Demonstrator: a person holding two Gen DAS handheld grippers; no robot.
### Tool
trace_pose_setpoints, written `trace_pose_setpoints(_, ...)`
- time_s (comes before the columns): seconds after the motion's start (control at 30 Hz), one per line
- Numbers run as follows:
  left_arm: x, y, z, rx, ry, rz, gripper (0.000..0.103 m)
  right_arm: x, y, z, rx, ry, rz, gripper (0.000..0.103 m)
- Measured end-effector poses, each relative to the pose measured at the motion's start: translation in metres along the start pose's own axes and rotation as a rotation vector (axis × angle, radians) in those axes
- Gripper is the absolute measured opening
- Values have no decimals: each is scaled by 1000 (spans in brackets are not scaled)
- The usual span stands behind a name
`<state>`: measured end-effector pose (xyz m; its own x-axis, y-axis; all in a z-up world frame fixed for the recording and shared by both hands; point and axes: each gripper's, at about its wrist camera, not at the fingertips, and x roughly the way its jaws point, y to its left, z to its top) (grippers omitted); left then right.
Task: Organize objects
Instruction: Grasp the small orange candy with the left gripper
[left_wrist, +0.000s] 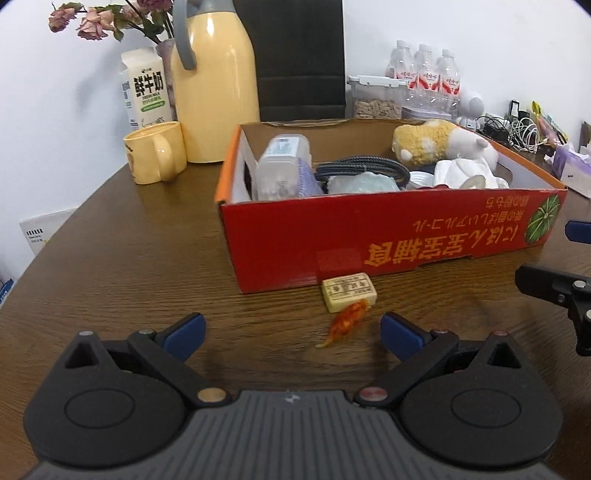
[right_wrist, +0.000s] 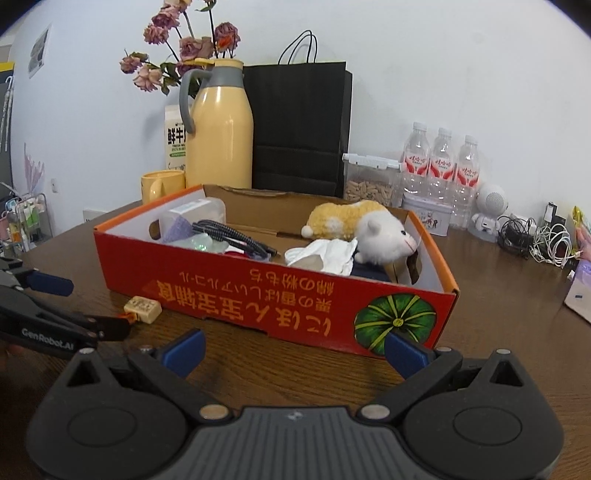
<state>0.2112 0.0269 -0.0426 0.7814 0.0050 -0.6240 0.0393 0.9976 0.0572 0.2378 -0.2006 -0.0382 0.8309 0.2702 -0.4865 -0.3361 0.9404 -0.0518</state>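
Both grippers, left gripper (left_wrist: 293, 334) and right gripper (right_wrist: 295, 349), are hovering wide open and empty. At one o'clock, just outside the red cardboard box (left_wrist: 369, 236), an orange snack packet (left_wrist: 347, 321) is lying touching a cream eraser-like block (left_wrist: 349, 293), probably awaiting boxing.

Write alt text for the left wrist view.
The open left gripper hovers over a brown table, facing a small orange packet and a cream block lying before a red box full of items.
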Motion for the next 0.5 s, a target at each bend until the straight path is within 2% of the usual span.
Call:
trace_pose_setpoints(0.07,-1,-1,-1,5,-10,-19,99,0,0,0,1,-1,-1,103)
trace_pose_setpoints(0.1,-1,-2,-1,6,-12,-29,92,0,0,-1,3,-3,1,103)
trace_pose_setpoints(0.13,-1,-3,-1,8,-10,-38,81,1,-1,0,6,-4,1,103)
trace_pose_setpoints(0.17,-1,-3,-2,10,-11,-51,76,1,-1,0,8,-3,1,103)
trace_pose_setpoints(0.2,-2,-4,-2,7,-16,-72,62,1,-2,0,9,-2,0,103)
trace_pose_setpoints(0.23,-4,-4,-2,12,-24,-88,42,2,-2,0,10,1,-2,103)
trace_pose_setpoints(0.27,-5,-5,-3,17,-31,-101,33,2,-2,0,10,3,-2,103)
trace_pose_setpoints(0.3,-7,-6,-3,18,-34,-120,17,3,-2,0,9,5,-3,103)
trace_pose_setpoints(0.5,-14,-7,-6,-1,-65,-167,15,6,-2,-1,7,19,-12,103)
